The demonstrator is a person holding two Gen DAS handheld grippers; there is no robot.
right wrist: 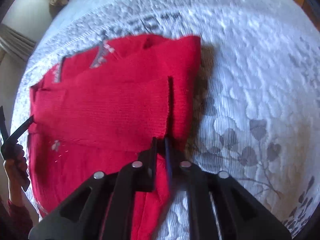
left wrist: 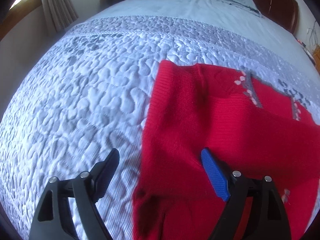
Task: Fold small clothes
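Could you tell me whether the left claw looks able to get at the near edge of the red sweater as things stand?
Probably yes: the left claw is open, the red sweater edge lies between its fingers, unobstructed.

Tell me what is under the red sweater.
The red sweater lies on a pale blue quilted bedspread, which shows all around it. Its folded layers hide whatever lies directly beneath. The right claw is nearly closed at its near edge; the left claw stands open.

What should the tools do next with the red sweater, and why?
Probably the right tool should let go and back off: the red sweater already lies folded on the quilt, and the left tool stands open over its edge, holding nothing.
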